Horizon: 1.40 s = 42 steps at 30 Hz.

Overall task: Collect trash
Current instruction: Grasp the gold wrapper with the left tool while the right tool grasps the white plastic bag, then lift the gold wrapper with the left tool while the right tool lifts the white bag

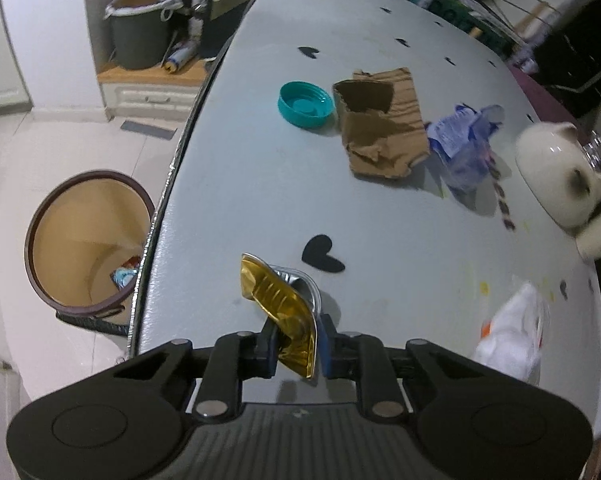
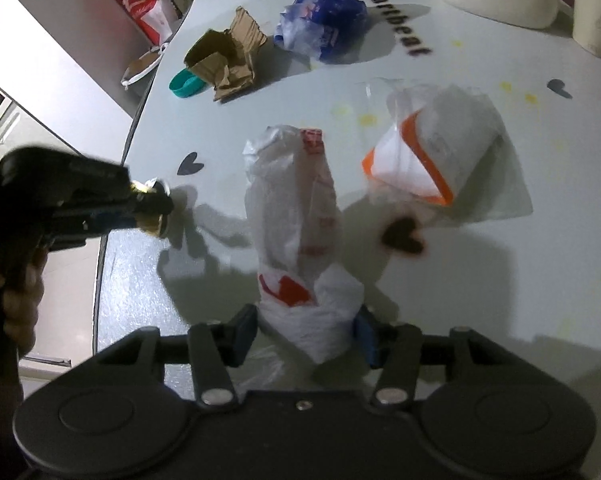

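Grey and scattered with black heart stickers, the table (image 1: 236,184) carries most of the litter, and a brown bin (image 1: 88,240) stands open on the floor just past its left edge with some rubbish already at the bottom. Both hands appear to be in the pick-up step. The right gripper (image 2: 306,334) has a crumpled white plastic bag (image 2: 296,240) between its jaws, apparently pinched, though the blur leaves that grip uncertain. The left gripper (image 1: 298,338) is clamped shut on a crushed gold foil wrapper (image 1: 278,300), creased and shiny, with a silver rim showing, close to the table's left edge. The likely next move is to lift the wrapper clear, carry it leftwards over the bin and let go. Torn cardboard (image 1: 380,128), a blue wrapper (image 1: 464,144) and a teal lid (image 1: 305,106) remain near together farther along the table.
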Motion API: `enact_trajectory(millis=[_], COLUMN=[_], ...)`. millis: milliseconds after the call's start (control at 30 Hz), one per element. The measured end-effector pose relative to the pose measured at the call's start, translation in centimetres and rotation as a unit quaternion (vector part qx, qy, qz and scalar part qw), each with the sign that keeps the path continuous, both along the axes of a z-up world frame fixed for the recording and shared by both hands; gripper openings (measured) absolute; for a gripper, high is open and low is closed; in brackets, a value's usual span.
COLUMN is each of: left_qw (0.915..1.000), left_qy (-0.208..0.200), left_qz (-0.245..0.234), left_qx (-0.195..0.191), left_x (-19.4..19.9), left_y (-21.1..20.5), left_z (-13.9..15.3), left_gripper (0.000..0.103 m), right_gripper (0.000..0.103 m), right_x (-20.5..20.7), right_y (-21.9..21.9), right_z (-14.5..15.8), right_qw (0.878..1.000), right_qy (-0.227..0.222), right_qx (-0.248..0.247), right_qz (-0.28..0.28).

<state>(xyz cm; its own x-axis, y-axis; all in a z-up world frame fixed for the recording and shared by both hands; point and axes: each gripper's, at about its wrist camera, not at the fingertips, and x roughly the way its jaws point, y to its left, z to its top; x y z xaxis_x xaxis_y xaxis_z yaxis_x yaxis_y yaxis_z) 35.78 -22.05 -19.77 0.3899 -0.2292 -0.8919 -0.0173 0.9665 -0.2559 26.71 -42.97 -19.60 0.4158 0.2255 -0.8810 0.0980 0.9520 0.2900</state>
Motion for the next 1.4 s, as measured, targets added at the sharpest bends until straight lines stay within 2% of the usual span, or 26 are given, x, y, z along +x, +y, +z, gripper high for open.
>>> enact_trajectory(millis=[367, 533, 833, 1100, 1400], left_qw=[0.9971, 0.9964, 0.9944, 0.9947, 0.9919], left_qy=[-0.015, -0.014, -0.048, -0.060, -0.063], left_qz=[-0.075, -0.084, -0.088, -0.078, -0.109], left_qx=[-0.005, 0.008, 0.033, 0.030, 0.021], left_x=[-3.6, -5.2, -7.5, -8.8, -8.3], left_y=[0.7, 0.9, 1.7, 3.5, 6.9], left_z=[1.4, 1.9, 4.5, 5.8, 6.2], left_gripper=[0.020, 0.020, 0.020, 0.019, 0.019], right_gripper=[0.050, 0.050, 0.050, 0.050, 0.050], right_x=[-0.3, -0.4, -1.5, -2.6, -3.3], right_y=[-0.1, -0.2, 0.6, 2.0, 5.3], right_z=[1.6, 1.9, 4.1, 5.8, 6.5], right_qw=[1.000, 0.999, 0.998, 0.995, 0.993], right_qy=[-0.026, -0.028, -0.056, -0.074, -0.067], right_qx=[-0.015, -0.022, -0.039, -0.069, -0.093], right_qz=[-0.008, -0.015, -0.004, -0.002, -0.035])
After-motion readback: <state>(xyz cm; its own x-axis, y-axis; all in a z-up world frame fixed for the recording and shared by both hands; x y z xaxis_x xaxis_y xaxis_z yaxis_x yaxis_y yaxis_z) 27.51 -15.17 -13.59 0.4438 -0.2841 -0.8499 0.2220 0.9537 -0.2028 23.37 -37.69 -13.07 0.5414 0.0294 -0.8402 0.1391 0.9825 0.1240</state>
